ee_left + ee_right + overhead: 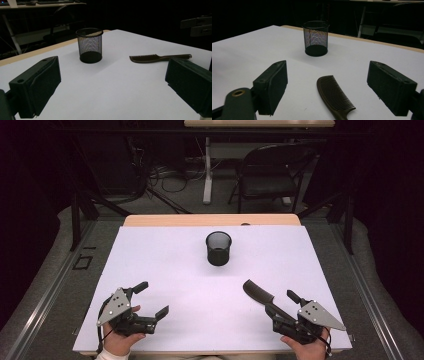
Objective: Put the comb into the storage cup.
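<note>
Reaching for the comb (pixel 258 293), the right gripper (pixel 284 306) has jaws wide, straddling its handle w/o touching. Close squarely mid-handle. Mesh cup (pixel 218 248) stands at 12 o'clock; left gripper (pixel 150 300) wide, empty.

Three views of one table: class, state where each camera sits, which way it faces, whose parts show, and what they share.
High view: above the near edge, looking forward and down; both hands, left gripper, right gripper.
Left gripper view: low, between open fingers, facing the black mesh cup.
Right gripper view: low, open fingers either side of the dark plastic comb.
Shared: cup, comb, white table.
</note>
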